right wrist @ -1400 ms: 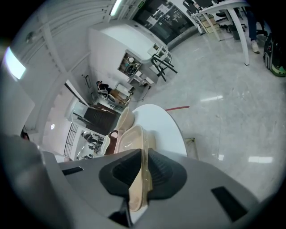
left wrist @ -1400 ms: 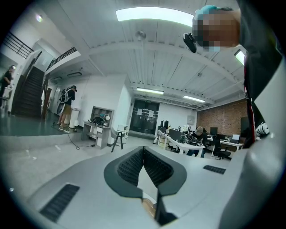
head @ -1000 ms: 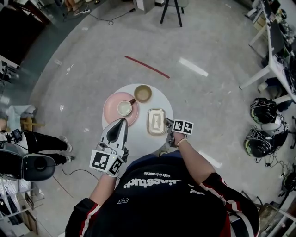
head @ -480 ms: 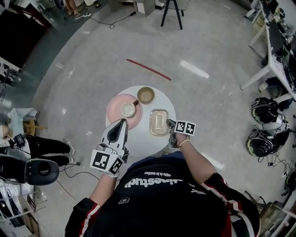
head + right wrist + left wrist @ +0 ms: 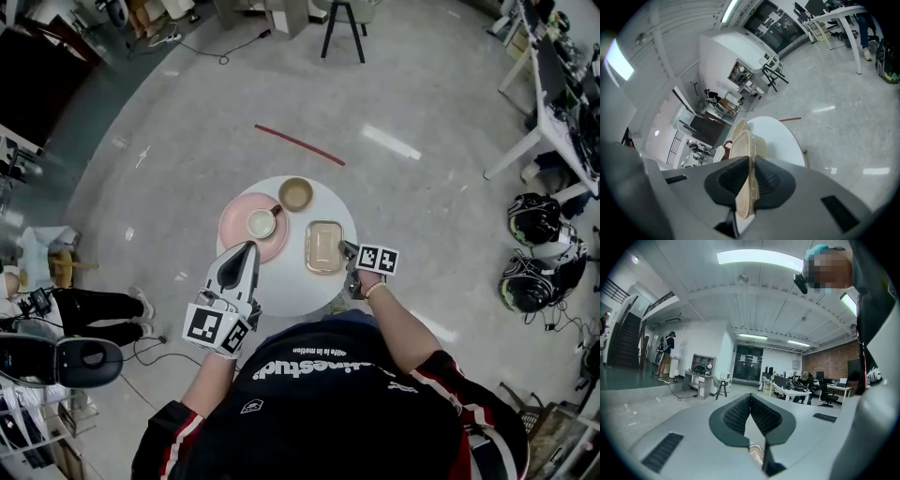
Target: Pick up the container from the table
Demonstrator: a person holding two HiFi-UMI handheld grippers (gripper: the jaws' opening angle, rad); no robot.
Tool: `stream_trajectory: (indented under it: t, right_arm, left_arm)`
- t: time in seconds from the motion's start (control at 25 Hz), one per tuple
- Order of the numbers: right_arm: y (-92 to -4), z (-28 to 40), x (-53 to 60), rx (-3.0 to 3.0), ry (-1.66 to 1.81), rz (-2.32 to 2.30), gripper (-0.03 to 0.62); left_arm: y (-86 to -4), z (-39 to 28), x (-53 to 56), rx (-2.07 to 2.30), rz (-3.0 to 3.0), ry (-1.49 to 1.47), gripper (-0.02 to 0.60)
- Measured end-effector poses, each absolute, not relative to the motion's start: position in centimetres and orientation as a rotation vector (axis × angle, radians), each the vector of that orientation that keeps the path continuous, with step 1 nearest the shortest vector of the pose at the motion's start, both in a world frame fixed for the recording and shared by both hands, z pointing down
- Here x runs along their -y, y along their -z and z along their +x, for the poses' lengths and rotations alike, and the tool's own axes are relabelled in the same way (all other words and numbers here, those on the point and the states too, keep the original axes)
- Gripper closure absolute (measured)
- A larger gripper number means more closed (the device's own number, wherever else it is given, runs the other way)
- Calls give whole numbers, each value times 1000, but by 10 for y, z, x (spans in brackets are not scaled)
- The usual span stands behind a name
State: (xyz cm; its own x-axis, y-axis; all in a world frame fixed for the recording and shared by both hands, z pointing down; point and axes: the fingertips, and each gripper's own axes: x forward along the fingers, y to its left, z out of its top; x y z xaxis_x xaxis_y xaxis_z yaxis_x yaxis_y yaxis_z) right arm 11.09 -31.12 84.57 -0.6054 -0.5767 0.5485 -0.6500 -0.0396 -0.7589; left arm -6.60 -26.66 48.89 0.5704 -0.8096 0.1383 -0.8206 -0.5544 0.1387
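A shallow beige container (image 5: 324,247) is over the right part of the round white table (image 5: 286,284). My right gripper (image 5: 346,252) is shut on its near rim. In the right gripper view the container (image 5: 743,150) stands edge-on between the ribbed pads (image 5: 766,180) of my right gripper (image 5: 751,164), with the table (image 5: 780,136) beyond it. My left gripper (image 5: 248,247) hovers over the table's near left edge, beside the pink plate (image 5: 240,214). In the left gripper view my left gripper (image 5: 750,397) points out into the room, its tips touching and nothing between them.
A cup (image 5: 260,222) sits on the pink plate and a tan bowl (image 5: 295,194) stands at the table's far side. On the floor are a red strip (image 5: 300,143), a stool (image 5: 343,23) and two dark bags (image 5: 532,251) at the right. White desks (image 5: 553,112) line the right edge.
Both grippers have risen slightly. The right one keeps its hold on the container's rim. The left stays shut and empty.
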Motion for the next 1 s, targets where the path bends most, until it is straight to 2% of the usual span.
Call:
stream_trajectory:
  t: [1.0]
  right_arm:
    - [-746,87,300,2320,-1478,1426,540]
  left_arm:
    - [-469,-105,239,1393,2615,47,557]
